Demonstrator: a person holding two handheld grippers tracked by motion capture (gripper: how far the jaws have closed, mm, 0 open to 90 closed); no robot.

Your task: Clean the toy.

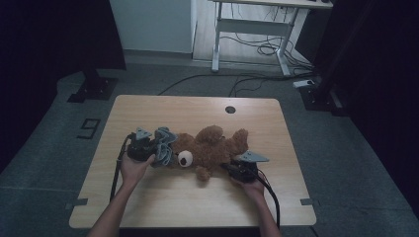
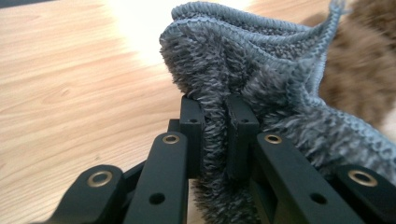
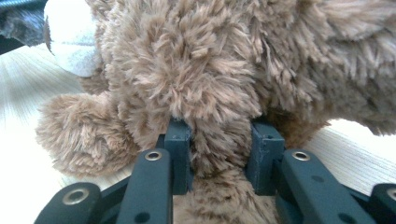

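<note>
A brown teddy bear [image 1: 212, 145] lies on its side across the middle of the wooden table [image 1: 148, 111], its white muzzle [image 1: 185, 158] toward the near left. A grey fuzzy cloth [image 1: 164, 144] sits bunched at the bear's head end. My left gripper [image 1: 154, 148] is shut on that grey cloth [image 2: 243, 79], a fold of it pinched between the jaws [image 2: 215, 135]. My right gripper [image 1: 232, 165] is shut on a limb of the teddy bear [image 3: 205, 88], brown fur squeezed between its jaws [image 3: 219, 154].
A round cable hole [image 1: 230, 109] lies near the table's far edge. On the floor beyond stand a white desk frame [image 1: 257, 29] with loose cables [image 1: 257, 47] and dark stand bases [image 1: 91, 89] at the left and right.
</note>
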